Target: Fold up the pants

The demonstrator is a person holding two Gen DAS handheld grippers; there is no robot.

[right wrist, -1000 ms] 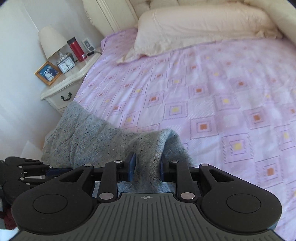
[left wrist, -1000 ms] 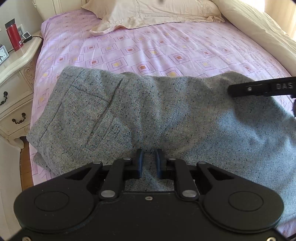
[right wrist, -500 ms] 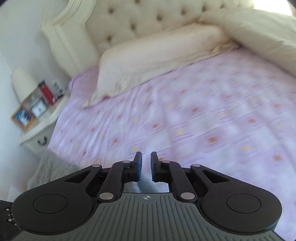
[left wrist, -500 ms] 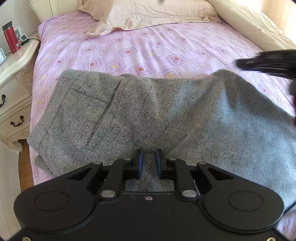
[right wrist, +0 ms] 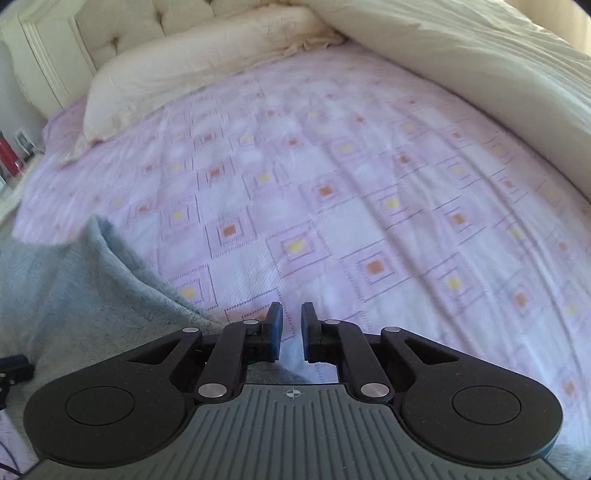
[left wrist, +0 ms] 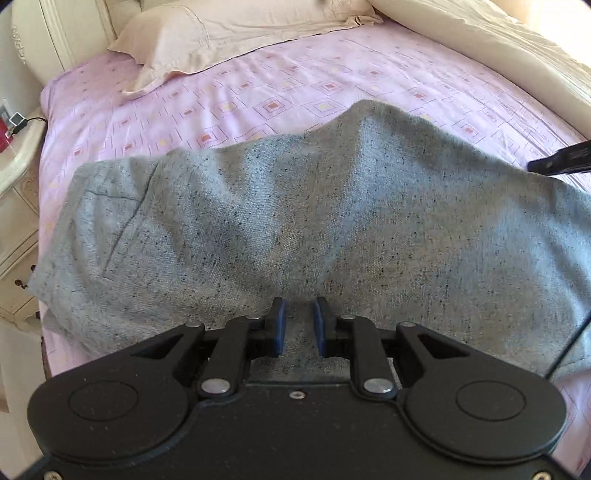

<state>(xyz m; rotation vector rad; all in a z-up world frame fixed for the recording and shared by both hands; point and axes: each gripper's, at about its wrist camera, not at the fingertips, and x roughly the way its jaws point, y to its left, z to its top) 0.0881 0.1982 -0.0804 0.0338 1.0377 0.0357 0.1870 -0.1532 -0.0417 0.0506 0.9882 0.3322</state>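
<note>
Grey speckled pants (left wrist: 295,221) lie folded across the near side of the pink patterned bed sheet (left wrist: 258,92), back pocket at the left. My left gripper (left wrist: 298,317) hovers over the near edge of the pants, its jaws a small gap apart with fabric showing between them. My right gripper (right wrist: 291,321) is nearly closed and empty, above the sheet just right of the pants (right wrist: 74,295). Its tip shows at the right edge of the left wrist view (left wrist: 561,162).
Cream pillows (left wrist: 229,33) and a cream duvet (right wrist: 480,74) lie at the head and right side of the bed. A white nightstand (left wrist: 14,177) stands at the left with a red bottle (right wrist: 7,155). A tufted headboard (right wrist: 147,18) is behind.
My right gripper let go of the pants fold, closed and swung right over the bare sheet. The released fabric has settled onto the pants. My left gripper stayed at the near edge.
</note>
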